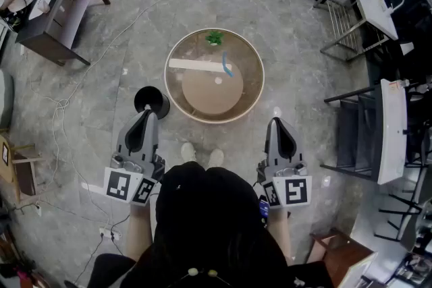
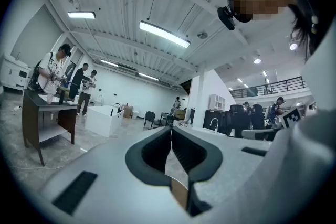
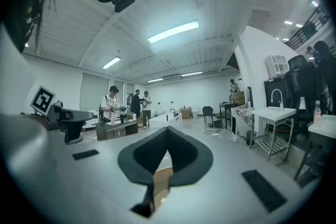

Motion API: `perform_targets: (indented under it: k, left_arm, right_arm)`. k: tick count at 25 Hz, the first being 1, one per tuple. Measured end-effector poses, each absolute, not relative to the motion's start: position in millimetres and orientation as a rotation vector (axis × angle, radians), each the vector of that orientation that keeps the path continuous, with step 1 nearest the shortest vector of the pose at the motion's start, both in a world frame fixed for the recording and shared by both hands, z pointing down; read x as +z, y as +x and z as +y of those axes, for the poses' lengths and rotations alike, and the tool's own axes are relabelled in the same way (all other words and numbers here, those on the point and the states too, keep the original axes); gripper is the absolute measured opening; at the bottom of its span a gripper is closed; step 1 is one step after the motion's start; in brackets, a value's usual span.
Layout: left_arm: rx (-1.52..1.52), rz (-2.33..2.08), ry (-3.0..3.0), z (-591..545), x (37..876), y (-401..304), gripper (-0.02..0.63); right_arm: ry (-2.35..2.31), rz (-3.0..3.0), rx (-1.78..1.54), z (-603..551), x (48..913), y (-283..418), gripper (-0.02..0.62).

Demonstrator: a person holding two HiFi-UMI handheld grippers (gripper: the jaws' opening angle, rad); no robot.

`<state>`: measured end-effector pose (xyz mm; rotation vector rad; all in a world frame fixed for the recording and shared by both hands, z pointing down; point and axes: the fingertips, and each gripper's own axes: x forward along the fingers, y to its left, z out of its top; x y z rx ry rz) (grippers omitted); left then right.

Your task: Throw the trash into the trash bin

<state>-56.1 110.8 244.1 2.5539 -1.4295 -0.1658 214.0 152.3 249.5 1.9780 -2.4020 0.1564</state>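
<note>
Looking down from the head view, I have grey stone floor (image 1: 121, 44) all round. A dark desk (image 1: 54, 23) stands at 10 o'clock, white racks (image 1: 393, 128) fill 2 to 4 o'clock, and a thin cable (image 1: 64, 104) trails over the floor at 9 o'clock. A black round object (image 1: 150, 100) sits just beside the bin's rim at its 8 o'clock, right ahead of my left gripper's tips. I cannot tell what it is. The wearer's shoes (image 1: 188, 152) stand just short of the rim, at the bin's 6 o'clock, and nothing lies between the grippers and the bin's mouth.

The trash bin (image 1: 177, 92) is round and tan, open at the top and upright, dead ahead at 12 o'clock. Trash lies inside it. A green scrap (image 1: 214, 38) sits at its 12 o'clock edge. A white strip (image 1: 194, 65) lies flat with its long axis running 9 to 3 o'clock. A short curved blue strip (image 1: 227, 67) is at the white strip's right end, running roughly 12 to 5 o'clock.

The left gripper (image 1: 147, 111) is held level at 7 o'clock of the bin. In its own view (image 2: 171, 129) the jaws meet at the tips with nothing between them. The right gripper (image 1: 275, 121) is level at 5 o'clock, and its jaws (image 3: 167, 128) are also pressed together and empty. Neither gripper touches the bin.
</note>
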Motion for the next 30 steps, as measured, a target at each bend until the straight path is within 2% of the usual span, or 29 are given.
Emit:
perform_targets:
  k: [18,27,28,30]
  left_arm:
    - [-0.169,-1.431,2.543,108.4,246.6,-63.7,0.011]
    - [-0.175,-1.379,2.555,95.8,268.3,-95.3,0.012]
    - [-0.163,-1.370,2.556,94.2,271.8,-98.2,0.012]
    - [-0.129,-1.363,2.553,91.4,277.3,-102.5,0.012]
  right_arm:
    - [1.949,-2.445,0.247,149.2,261.5,207.7,0.003]
    - [1.706,-2.160,0.206,139.8,345.0,188.6,0.011]
    - [1.663,-2.142,0.215,138.1,357.4,186.3,0.022]
    - [1.590,-2.125,0.286,132.6,384.4,185.2,0.107]
